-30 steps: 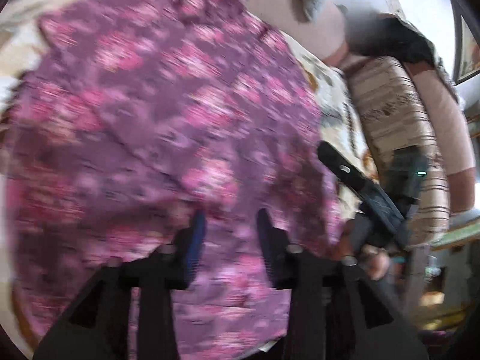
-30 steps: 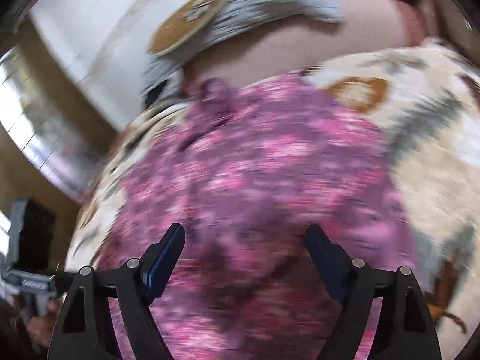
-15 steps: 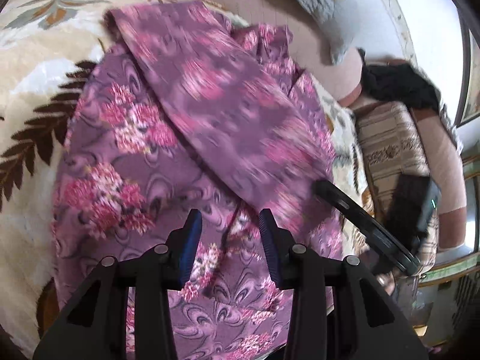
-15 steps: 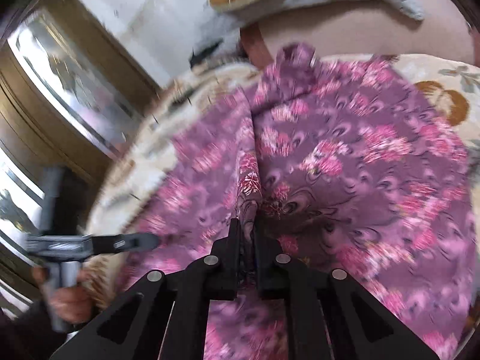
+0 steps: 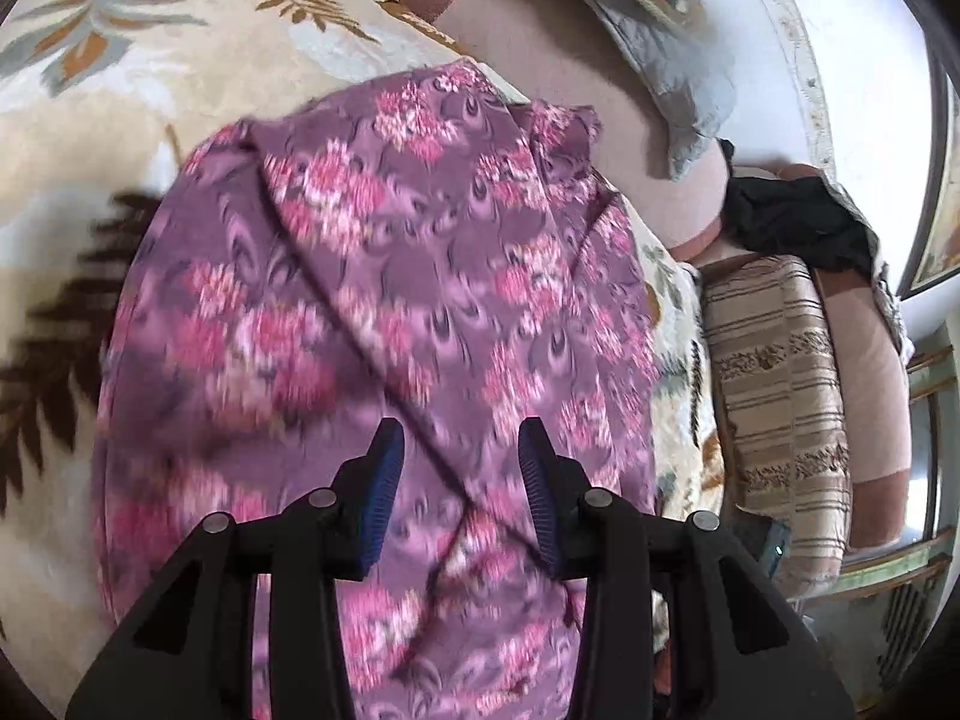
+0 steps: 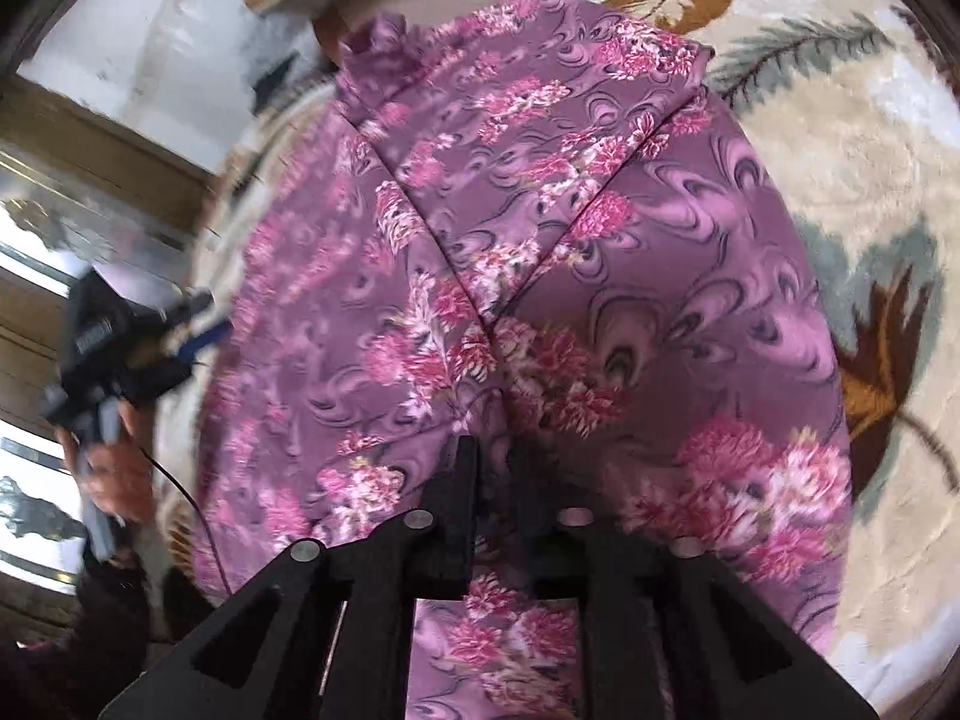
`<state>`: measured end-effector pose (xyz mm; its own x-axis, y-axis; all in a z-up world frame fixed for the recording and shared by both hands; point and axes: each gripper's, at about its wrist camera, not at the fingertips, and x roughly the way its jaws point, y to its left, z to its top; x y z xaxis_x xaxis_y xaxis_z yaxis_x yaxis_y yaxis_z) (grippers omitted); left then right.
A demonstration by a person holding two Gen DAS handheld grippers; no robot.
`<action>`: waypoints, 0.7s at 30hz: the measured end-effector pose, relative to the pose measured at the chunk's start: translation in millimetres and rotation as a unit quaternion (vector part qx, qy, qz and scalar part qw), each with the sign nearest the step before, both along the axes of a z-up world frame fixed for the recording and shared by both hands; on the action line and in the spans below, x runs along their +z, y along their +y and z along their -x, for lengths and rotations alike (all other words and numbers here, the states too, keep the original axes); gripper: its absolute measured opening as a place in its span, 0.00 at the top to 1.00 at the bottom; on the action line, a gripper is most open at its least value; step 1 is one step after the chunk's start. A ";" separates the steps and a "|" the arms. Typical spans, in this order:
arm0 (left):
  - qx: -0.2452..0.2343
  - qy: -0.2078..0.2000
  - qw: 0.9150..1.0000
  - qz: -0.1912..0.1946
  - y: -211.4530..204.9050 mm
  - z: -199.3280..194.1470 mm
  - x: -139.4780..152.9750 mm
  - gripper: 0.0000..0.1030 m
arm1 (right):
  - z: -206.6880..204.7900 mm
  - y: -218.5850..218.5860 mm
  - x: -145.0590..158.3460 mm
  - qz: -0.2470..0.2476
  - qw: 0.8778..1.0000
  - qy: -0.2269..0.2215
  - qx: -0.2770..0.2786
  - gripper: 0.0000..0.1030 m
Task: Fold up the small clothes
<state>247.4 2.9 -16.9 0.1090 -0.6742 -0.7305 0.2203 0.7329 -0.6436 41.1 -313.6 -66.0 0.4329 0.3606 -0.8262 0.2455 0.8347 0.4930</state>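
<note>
A purple garment with pink flowers (image 5: 384, 276) lies on a cream blanket with a leaf print (image 5: 120, 90); one side flap is folded diagonally over its middle. My left gripper (image 5: 461, 450) is open and empty, hovering just above the near part of the cloth. My right gripper (image 6: 491, 450) is shut on a pinched ridge of the garment (image 6: 540, 228) near its middle. The left gripper also shows at the left of the right wrist view (image 6: 180, 324), beside the garment's edge.
The blanket (image 6: 840, 120) covers a bed. A pinkish headboard or cushion (image 5: 600, 96) and a grey pillow (image 5: 660, 18) lie beyond the garment. A striped cushion (image 5: 780, 408) with dark cloth (image 5: 792, 222) sits at the right. A wooden cabinet with glass (image 6: 72, 192) stands at the left.
My right gripper closed on a fold of the garment and has carried a flap across it. My left gripper stayed open and drew back toward the near edge.
</note>
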 end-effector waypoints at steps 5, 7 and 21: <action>0.008 -0.009 1.000 -0.003 -8.8 -36.5 -2.3 0.58 | -50.6 -16.8 57.9 0.051 0.994 -0.087 -0.033 0.59; 0.013 -0.013 1.000 -0.004 -11.4 -50.9 -2.4 0.58 | -90.9 -22.3 73.4 0.030 0.991 -0.121 -0.042 0.51; -0.056 -0.033 0.996 -0.068 -62.3 -210.7 0.4 0.27 | -271.3 -110.5 42.3 0.128 0.976 -0.080 -0.160 0.41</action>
<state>458.1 -59.4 -16.5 0.0890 -0.5797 -0.8100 0.3441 0.7810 -0.5212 312.4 -424.1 -23.7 0.6196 -0.0230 -0.7846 0.4505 0.8289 0.3315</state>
